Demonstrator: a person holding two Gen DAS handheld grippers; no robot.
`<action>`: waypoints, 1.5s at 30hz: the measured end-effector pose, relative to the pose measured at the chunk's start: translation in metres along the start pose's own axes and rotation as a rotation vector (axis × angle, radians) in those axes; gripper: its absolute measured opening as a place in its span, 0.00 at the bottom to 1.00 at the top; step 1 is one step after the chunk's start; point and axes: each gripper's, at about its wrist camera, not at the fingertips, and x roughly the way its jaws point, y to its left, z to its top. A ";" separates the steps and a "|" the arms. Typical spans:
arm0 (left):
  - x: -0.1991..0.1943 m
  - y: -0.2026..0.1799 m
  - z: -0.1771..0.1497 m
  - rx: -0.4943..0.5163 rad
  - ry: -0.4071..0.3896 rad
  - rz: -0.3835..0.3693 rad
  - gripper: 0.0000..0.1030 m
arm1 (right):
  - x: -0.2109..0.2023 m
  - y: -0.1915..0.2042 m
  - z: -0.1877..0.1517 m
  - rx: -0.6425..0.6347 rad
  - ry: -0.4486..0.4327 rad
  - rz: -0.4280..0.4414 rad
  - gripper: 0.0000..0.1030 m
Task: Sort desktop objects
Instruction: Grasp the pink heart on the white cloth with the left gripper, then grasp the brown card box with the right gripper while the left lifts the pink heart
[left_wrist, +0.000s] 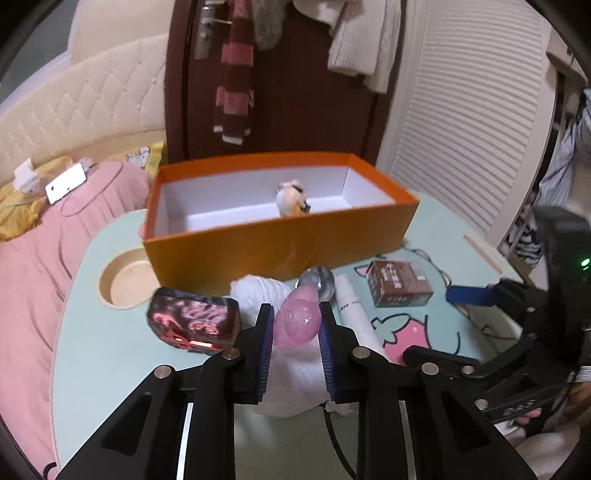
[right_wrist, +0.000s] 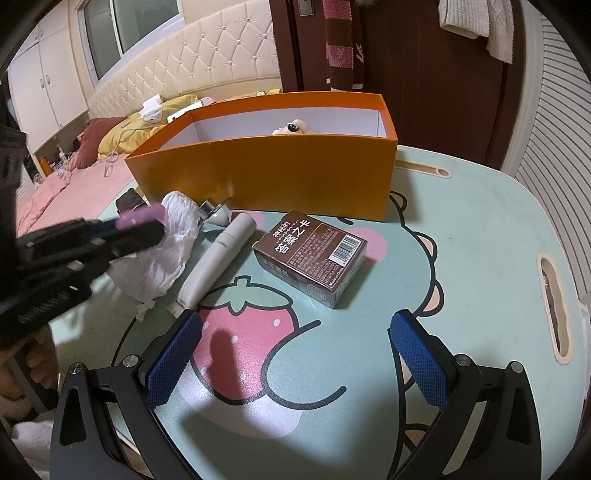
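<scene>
My left gripper (left_wrist: 295, 317) is shut on a pink translucent egg-shaped object (left_wrist: 297, 319), held above a white crumpled tissue (left_wrist: 291, 380). It shows blurred at the left of the right wrist view (right_wrist: 144, 219). My right gripper (right_wrist: 295, 328) is open and empty over the strawberry print on the table. An orange box (left_wrist: 280, 243) stands at the back with a small duck figurine (left_wrist: 291, 197) inside. A brown card box (right_wrist: 310, 254), a white tube (right_wrist: 218, 258) and a shiny silver object (right_wrist: 214, 214) lie in front of the orange box.
A dark patterned box (left_wrist: 195, 321) lies left of my left gripper. The mint-green table (right_wrist: 461, 229) has a round cup recess (left_wrist: 125, 282) at its left and a slot (right_wrist: 554, 306) at its right. A pink bed (left_wrist: 33, 266) lies beyond the left edge.
</scene>
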 end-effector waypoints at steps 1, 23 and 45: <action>-0.003 0.002 0.000 -0.006 -0.004 0.000 0.21 | 0.000 0.000 0.000 0.001 0.000 0.001 0.99; -0.025 0.032 -0.023 -0.090 -0.002 0.002 0.21 | 0.005 -0.021 0.037 -0.087 -0.020 -0.042 0.99; -0.024 0.028 -0.025 -0.090 0.007 -0.004 0.21 | 0.005 -0.023 0.043 -0.038 -0.031 0.066 0.41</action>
